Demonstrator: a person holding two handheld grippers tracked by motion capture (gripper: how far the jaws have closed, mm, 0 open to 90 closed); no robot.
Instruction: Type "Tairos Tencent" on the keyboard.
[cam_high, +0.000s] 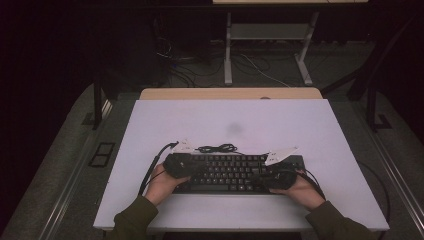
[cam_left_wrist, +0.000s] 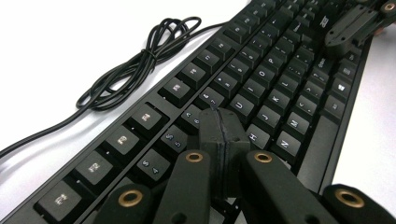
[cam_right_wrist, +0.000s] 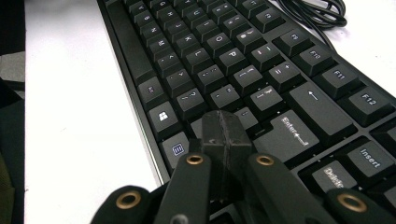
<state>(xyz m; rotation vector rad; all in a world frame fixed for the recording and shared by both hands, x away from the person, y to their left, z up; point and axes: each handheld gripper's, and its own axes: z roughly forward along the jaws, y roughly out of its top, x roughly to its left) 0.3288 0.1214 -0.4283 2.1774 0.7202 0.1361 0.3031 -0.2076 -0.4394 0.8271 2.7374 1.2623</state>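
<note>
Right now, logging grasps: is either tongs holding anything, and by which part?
Nothing is held. Both tongs, left and right, are shut empty over the keyboard.

The keyboard at the frame's centre looks like matt black plastic, its keys smooth. The table looks matt white, the coiled cable at upper left slightly glossy rubber.

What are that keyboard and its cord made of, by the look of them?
The keyboard looks like black matte plastic: moulded keycaps with printed legends and a dull sheen. Its cord seems rubber or vinyl coated: smooth, glossy black, bending in soft loops on the white table.
</note>
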